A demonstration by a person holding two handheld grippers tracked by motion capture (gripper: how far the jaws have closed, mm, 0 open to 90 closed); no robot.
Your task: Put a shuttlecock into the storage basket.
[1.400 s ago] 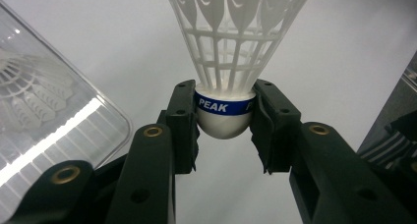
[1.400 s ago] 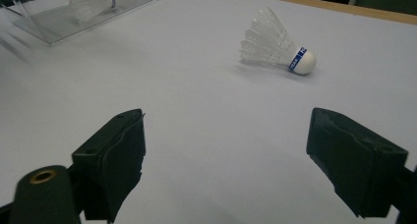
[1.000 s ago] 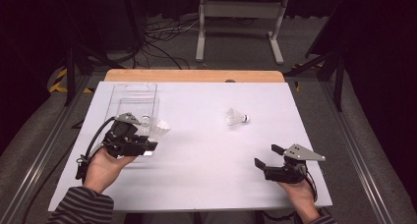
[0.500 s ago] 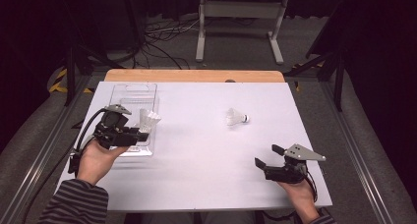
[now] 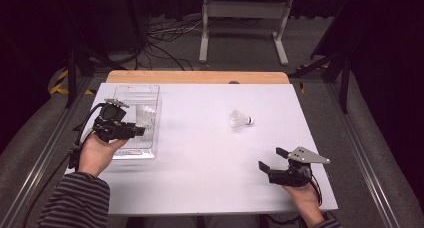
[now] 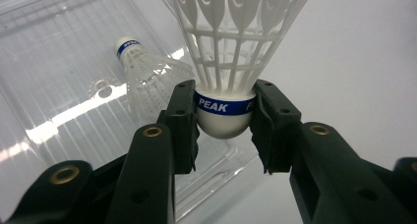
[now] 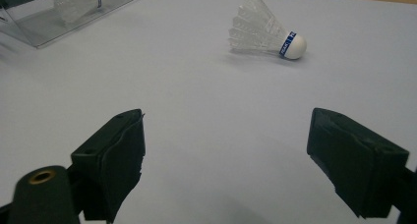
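Left gripper view: left gripper (image 6: 223, 121) clamped on the cork of a shuttlecock (image 6: 231, 52), skirt pointing away, above the near right edge of the clear tray (image 5: 131, 138), where a second shuttlecock (image 6: 142, 71) already lies. Risk: the pads hold only the rounded cork, so a tilt could let it slip out onto the table (image 5: 200, 153) beside the tray. The left hand (image 5: 97, 153) carries the gripper level at far left. Right gripper (image 5: 272, 160), jaws wide apart and empty, rests near right; a third shuttlecock (image 5: 240, 120) lies beyond it.
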